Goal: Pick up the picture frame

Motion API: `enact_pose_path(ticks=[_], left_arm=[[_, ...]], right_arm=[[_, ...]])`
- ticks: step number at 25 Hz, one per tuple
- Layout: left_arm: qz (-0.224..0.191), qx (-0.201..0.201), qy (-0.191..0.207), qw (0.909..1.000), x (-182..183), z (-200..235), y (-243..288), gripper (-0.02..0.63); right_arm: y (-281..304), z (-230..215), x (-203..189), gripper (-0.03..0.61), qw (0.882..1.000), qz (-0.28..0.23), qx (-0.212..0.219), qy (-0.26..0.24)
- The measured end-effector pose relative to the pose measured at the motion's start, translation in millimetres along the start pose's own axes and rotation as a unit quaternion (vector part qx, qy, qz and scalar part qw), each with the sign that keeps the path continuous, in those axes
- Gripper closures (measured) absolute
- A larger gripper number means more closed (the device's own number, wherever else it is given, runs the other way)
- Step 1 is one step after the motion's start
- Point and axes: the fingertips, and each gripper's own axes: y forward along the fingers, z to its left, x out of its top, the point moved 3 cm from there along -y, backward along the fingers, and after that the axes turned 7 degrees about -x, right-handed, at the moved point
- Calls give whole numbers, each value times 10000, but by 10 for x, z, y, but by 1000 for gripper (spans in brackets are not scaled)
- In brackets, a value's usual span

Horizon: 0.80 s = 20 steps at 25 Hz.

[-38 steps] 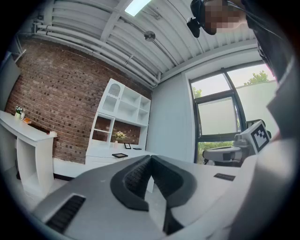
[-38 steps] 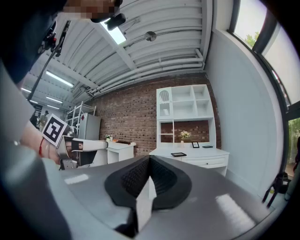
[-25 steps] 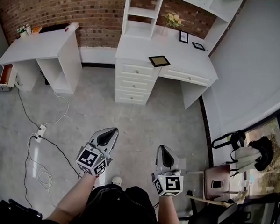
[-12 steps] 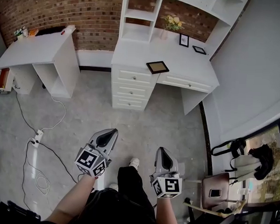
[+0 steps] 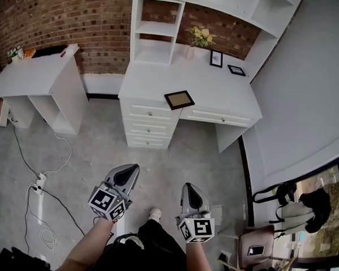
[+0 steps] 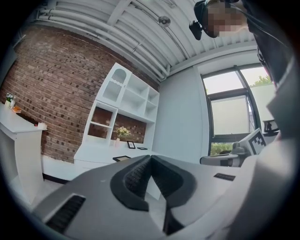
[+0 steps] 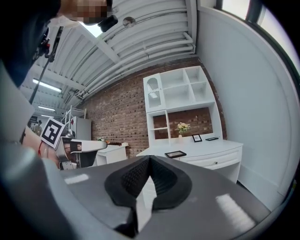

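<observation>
The frame (image 5: 179, 99) seems to lie flat near the front edge of the white table (image 5: 222, 98), well ahead of the left gripper (image 5: 134, 167) and right gripper (image 5: 188, 187), whose fingers are pressed together on nothing. Unopened, they could shove it off the edge, and the small frames (image 5: 216, 58) behind invite a wrong pick. Around it are a brick wall (image 5: 62, 13) and a grey floor (image 5: 101, 140) with a power strip (image 5: 40, 180).

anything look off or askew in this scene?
One picture frame lies flat, skewed to the front edge of the white desk, while a second frame stands upright at the back. A power strip with loose cables sprawls on the floor at left. Nothing looks spilled or broken.
</observation>
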Motion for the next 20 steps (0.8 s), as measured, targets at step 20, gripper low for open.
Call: enact_pose_path(ticks=[20], left_arm=[[-54,436,-12,9990,131,651,1037,606]], right_arm=[[1261,-701,51,575,9991,206,344,132]])
